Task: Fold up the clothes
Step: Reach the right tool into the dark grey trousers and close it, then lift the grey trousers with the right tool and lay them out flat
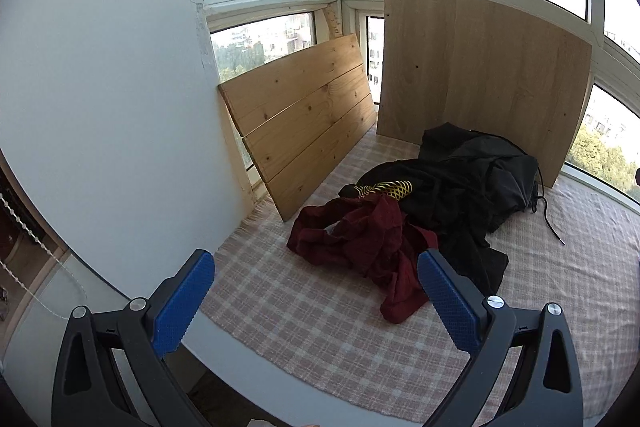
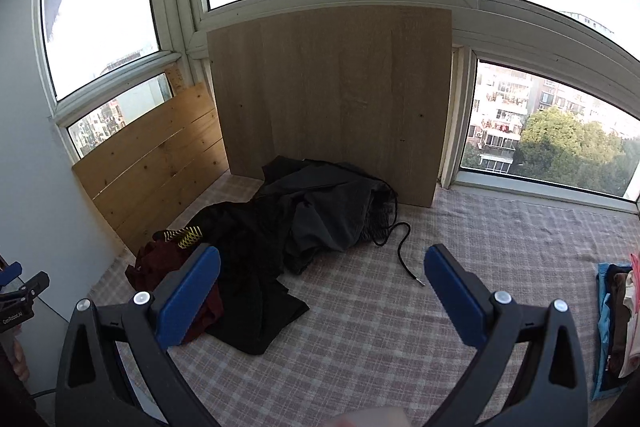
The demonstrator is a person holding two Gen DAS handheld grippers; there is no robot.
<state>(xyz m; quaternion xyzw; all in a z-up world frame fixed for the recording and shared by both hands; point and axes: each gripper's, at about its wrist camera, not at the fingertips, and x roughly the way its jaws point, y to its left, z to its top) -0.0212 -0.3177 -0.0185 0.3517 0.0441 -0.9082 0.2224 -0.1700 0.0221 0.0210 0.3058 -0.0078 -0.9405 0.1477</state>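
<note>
Now both grippers, left gripper (image 1: 316, 291) and right gripper (image 2: 322, 287), hover with jaws wide and empty over the checked-cloth worktop (image 2: 400, 327), apparently choosing between the crumpled dark-red garment (image 1: 360, 243) and the black heap (image 2: 288, 211) behind it.

**Open cloth in front, boards behind**

Bare checked cloth (image 2: 360, 327) lies open before the heap of clothes (image 2: 288, 219). Two wooden boards (image 2: 332, 99) block the back; folded garments (image 2: 618, 323) occupy the right edge
</note>
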